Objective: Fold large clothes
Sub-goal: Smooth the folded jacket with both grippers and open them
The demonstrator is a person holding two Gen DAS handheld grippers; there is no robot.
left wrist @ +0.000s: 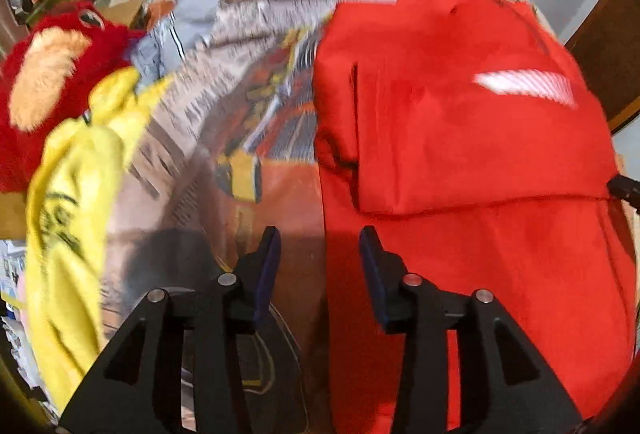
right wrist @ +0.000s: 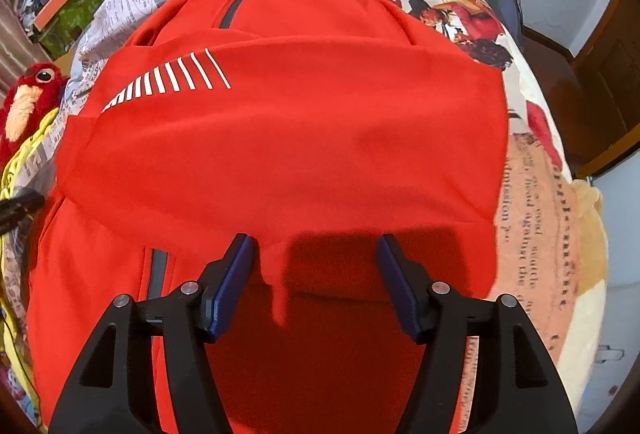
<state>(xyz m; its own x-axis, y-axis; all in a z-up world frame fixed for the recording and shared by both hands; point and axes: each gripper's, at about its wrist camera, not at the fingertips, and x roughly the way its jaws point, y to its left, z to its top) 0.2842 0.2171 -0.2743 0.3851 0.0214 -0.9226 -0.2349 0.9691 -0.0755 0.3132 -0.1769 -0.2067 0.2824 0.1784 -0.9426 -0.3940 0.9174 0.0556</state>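
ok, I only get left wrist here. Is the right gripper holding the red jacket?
Observer: No. The right gripper is open above the red jacket, and its pads are not pressing on cloth.
Operator: Can you see a zip up top?
Observer: Yes, a dark zip runs along the jacket's far end, and it looks closed.
Operator: What's past the jacket's other side?
Observer: In the right wrist view there is printed bedsheet to the right of it. Beyond that, at the edge, is a pale yellow soft thing. I can't tell what it is.
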